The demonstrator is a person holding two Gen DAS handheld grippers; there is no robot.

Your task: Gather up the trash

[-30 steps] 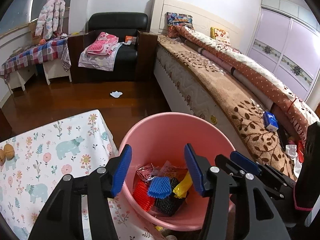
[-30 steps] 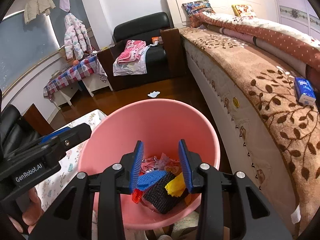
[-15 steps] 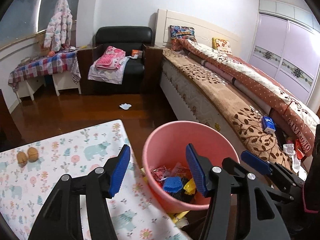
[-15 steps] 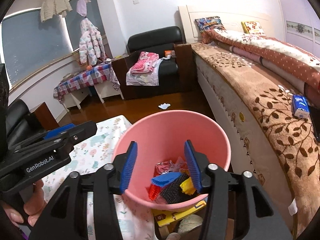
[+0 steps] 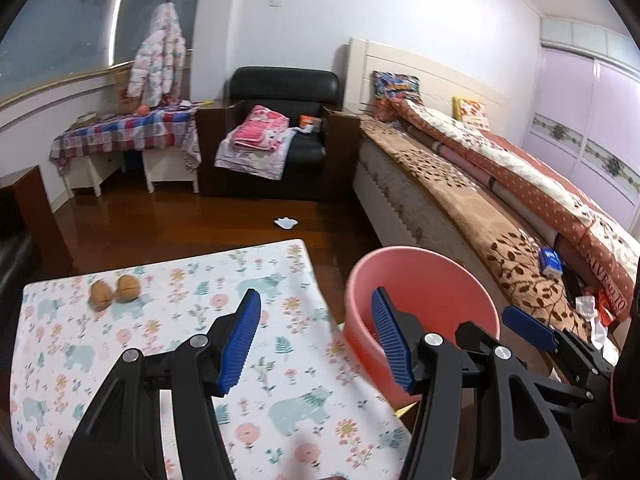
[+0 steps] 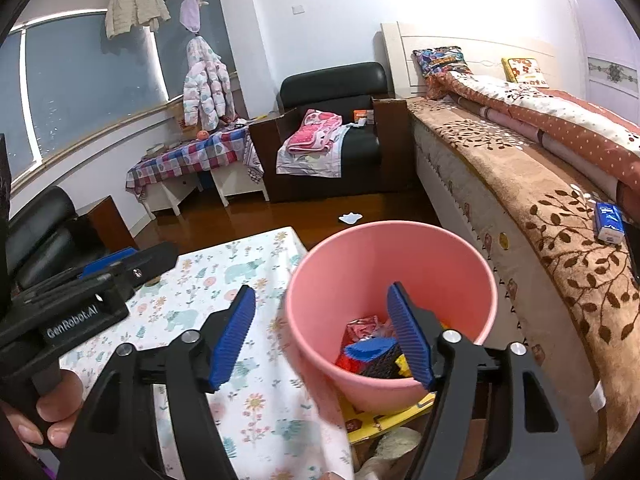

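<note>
— Fingers first: how did we find them?

— Both pairs stood wide with nothing between them. Our left gripper [image 5: 316,340] hung over the near edge of the bench [image 5: 168,320], its blue pads spread, one over the flowered cloth and the other in front of the pink bin [image 5: 420,280]. Our right gripper [image 6: 324,336] had just been opening; its fingers [image 6: 234,336] straddled the bin's near rim, empty.

— And the trash?

— We saw it at the bottom of the pink bin [image 6: 392,264]: a heap of trash [image 6: 374,354] made of crumpled pink wrapper, a blue piece, red and yellow bits and something black. The bin stood on the floor between the bench and the bed [image 6: 540,200], just beside the cloth's edge.

— Anything else on the bench?

— Two walnuts [image 5: 116,290] lay side by side near its far left corner, well apart from our fingers.

— And on the floor?

— We noted a white scrap [image 5: 286,223] on the wooden boards, between the bench and the black armchair [image 5: 280,120]. A blue packet [image 6: 609,222] lay on the bed's brown cover. In the right view a hand [image 6: 48,416] gripped the left tool's handle.
</note>
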